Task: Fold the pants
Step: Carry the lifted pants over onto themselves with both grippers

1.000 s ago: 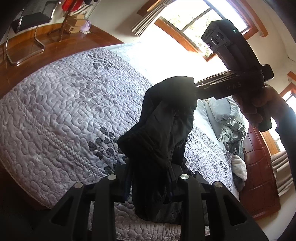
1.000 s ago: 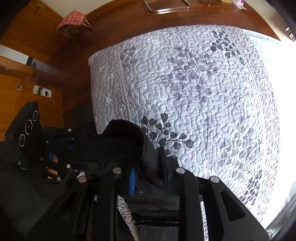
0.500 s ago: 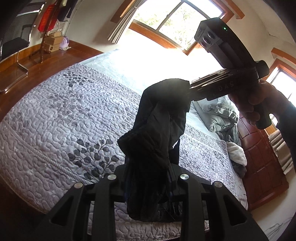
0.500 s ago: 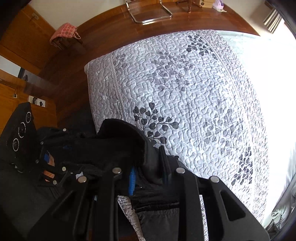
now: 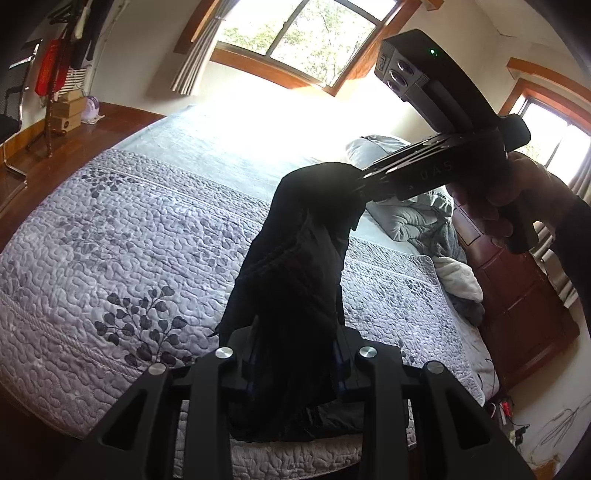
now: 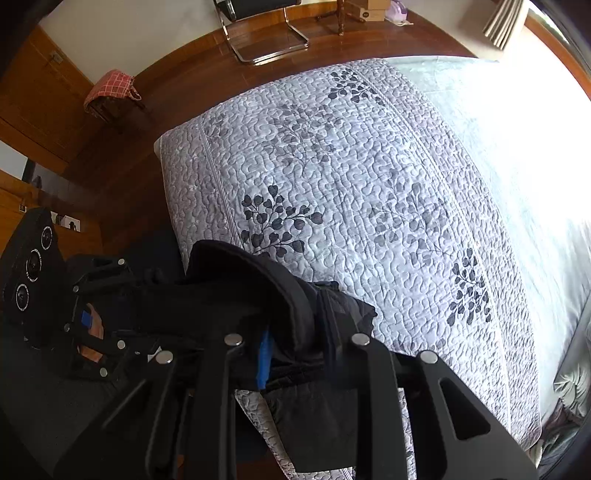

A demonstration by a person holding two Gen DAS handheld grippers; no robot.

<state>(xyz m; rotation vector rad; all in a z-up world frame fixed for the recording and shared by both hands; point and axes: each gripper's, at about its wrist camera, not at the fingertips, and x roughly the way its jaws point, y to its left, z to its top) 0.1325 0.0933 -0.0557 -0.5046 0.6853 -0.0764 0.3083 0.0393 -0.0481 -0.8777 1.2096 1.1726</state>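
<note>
Black pants (image 5: 295, 258) hang bunched in the air above the quilted grey bed (image 5: 129, 240), stretched between both grippers. My left gripper (image 5: 295, 369) is shut on their lower end. The right gripper (image 5: 364, 181), held by a hand at the upper right, is shut on their upper end. In the right wrist view, the right gripper (image 6: 295, 350) points steeply down and clamps a thick fold of the pants (image 6: 229, 288). The left gripper (image 6: 125, 314) grips the same cloth at the left, off the bed's corner. A loose part of the pants hangs below onto the quilt's edge (image 6: 351, 184).
A crumpled grey blanket and pillow (image 5: 417, 218) lie at the bed's far right, beside a dark wooden cabinet (image 5: 517, 306). A metal-framed chair (image 6: 258, 29) and a stool with a red checked cloth (image 6: 110, 92) stand on the wooden floor beyond the bed.
Both grippers have risen and travelled along over the bed with the pants still held between them. The left wrist has rolled, so more of the window and the pillow end now shows.
</note>
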